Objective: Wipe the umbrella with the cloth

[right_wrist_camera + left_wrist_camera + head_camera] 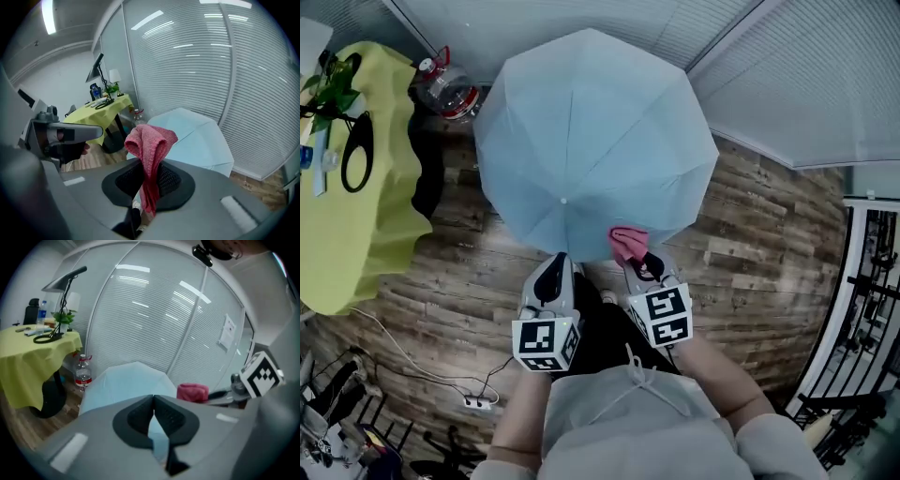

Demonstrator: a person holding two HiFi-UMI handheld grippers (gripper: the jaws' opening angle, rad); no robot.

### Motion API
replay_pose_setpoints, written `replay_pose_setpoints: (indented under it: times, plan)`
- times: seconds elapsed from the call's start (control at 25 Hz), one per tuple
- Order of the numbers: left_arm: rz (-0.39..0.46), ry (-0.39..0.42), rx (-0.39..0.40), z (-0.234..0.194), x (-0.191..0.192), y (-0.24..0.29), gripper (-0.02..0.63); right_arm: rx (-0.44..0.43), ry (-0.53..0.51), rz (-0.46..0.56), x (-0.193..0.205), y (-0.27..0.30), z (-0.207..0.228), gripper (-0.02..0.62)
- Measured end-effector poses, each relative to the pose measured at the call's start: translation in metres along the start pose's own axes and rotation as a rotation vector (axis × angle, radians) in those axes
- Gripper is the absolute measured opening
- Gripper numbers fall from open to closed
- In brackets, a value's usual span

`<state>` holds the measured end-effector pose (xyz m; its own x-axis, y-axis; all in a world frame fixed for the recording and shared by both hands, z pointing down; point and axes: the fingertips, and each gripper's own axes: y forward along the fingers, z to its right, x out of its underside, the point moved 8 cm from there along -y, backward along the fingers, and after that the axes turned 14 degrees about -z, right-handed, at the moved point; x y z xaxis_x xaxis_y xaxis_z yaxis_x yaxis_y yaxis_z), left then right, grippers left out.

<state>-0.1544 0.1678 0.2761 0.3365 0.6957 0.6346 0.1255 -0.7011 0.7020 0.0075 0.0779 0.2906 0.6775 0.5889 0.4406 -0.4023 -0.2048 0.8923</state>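
Your right gripper [641,262] is clamped tight on the red, coarse-knit cloth [626,244], whose bunched top sits over the near rim of the open pale-blue umbrella [591,131]. The umbrella stands canopy-up on the wood-plank floor [750,244]. Your left gripper [554,264] is pinched closed on a strip of smooth blue canopy at that rim. The bottle [445,89] has a red label, too small to read.

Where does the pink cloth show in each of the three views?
Head view: cloth lower centre, in the right claw.
Left gripper view: cloth right of centre.
Right gripper view: cloth centre, clamped in its claw.
Shared landmark: light blue umbrella.
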Motion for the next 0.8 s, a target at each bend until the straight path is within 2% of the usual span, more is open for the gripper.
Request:
replay_pose_setpoints:
  times: [0.08,0.2,0.44,0.52,0.68,0.8]
  plan:
    - [-0.025,-0.016,0.01,-0.026,-0.004,0.022,0.006,0.001,0.005,-0.035,-0.012,0.034,-0.002,0.055]
    - [-0.036,0.022,0.005,-0.058,-0.007,0.052,0.006,-0.017,0.031,-0.05,-0.034,0.077,-0.005,0.054]
    - [-0.105,0.131,-0.097,-0.107,0.012,0.115,0.006,-0.037,-0.003,-0.105,-0.051,0.173,-0.001,0.054]
    - [-0.118,0.069,-0.093,-0.121,0.025,0.131,0.006,-0.041,-0.045,-0.138,-0.046,0.207,0.002,0.055]
    - [-0.123,-0.129,-0.066,-0.145,0.05,0.153,0.006,-0.065,-0.106,-0.195,-0.031,0.262,0.006,0.054]
    - [-0.114,-0.195,-0.109,-0.159,0.065,0.164,0.006,-0.111,-0.127,-0.234,-0.018,0.295,0.006,0.054]
